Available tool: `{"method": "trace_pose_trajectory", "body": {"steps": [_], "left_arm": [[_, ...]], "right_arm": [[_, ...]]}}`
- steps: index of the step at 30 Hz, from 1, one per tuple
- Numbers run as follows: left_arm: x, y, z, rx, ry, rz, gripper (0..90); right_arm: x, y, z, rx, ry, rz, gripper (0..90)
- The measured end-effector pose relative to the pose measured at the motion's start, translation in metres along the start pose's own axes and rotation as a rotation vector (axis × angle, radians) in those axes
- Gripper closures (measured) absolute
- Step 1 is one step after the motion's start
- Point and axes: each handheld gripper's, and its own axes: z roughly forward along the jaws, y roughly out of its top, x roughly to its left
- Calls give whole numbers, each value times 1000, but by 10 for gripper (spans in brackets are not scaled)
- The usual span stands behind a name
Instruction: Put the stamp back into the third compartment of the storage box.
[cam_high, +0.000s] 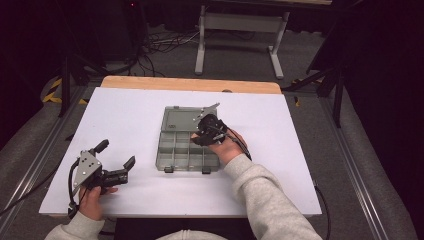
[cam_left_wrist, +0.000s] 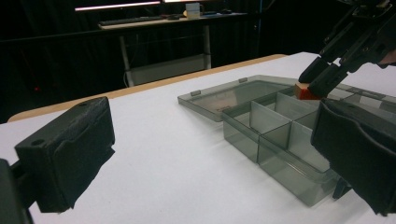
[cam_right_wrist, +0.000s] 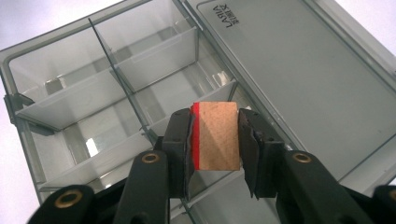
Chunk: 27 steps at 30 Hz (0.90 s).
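The right hand-held gripper (cam_right_wrist: 215, 135) squeezes a wooden block (cam_right_wrist: 215, 136) over the compartment box (cam_right_wrist: 56, 98). Lower it straight into one compartment, then let go. The left hand-held gripper (cam_high: 116, 154) rests open.

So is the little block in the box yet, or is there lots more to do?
Not yet. Done: the grey organizer box lies open, lid flat on the white table, and the right tongs have clamped the wooden block with its red edge. In hand: the block hangs over the compartments, which look empty. Left: lower it into one, let go, likely close the lid. The left tongs wait open beside the box.
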Motion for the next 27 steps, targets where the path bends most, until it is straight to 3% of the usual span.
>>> {"method": "trace_pose_trajectory", "body": {"steps": [27], "left_arm": [[0, 0, 0, 0, -2, 2, 6]], "right_arm": [[1, 0, 11, 48, 20, -3, 659]]}}
